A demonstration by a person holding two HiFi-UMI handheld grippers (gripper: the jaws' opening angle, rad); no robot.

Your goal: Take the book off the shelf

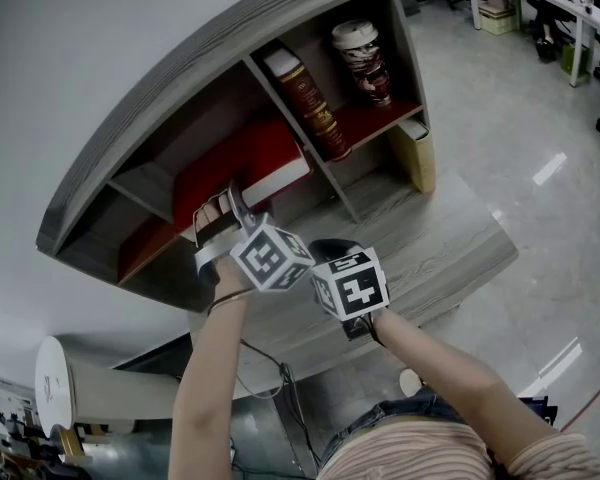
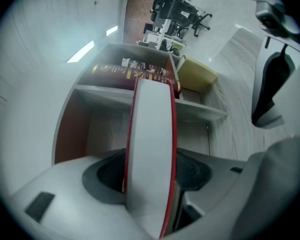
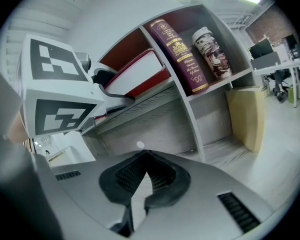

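Observation:
A red-covered book [image 1: 248,171] with a white page edge lies flat in the middle compartment of a grey wooden shelf [image 1: 170,88]. My left gripper [image 1: 230,211] is shut on the book's near end. In the left gripper view the book [image 2: 150,134] runs straight out between the jaws of the left gripper [image 2: 150,184]. The right gripper view shows the same book [image 3: 140,74] held at the shelf's front. My right gripper [image 1: 330,253] hangs below the shelf over the desk. The right gripper [image 3: 146,170] is shut with nothing in it.
A dark red book with gold print [image 1: 310,103] leans upright in the right compartment, beside a patterned cup [image 1: 365,60]. A yellowish box [image 1: 417,158] stands under that compartment on the grey desk [image 1: 450,258]. Office chairs and desks [image 1: 540,8] stand far right.

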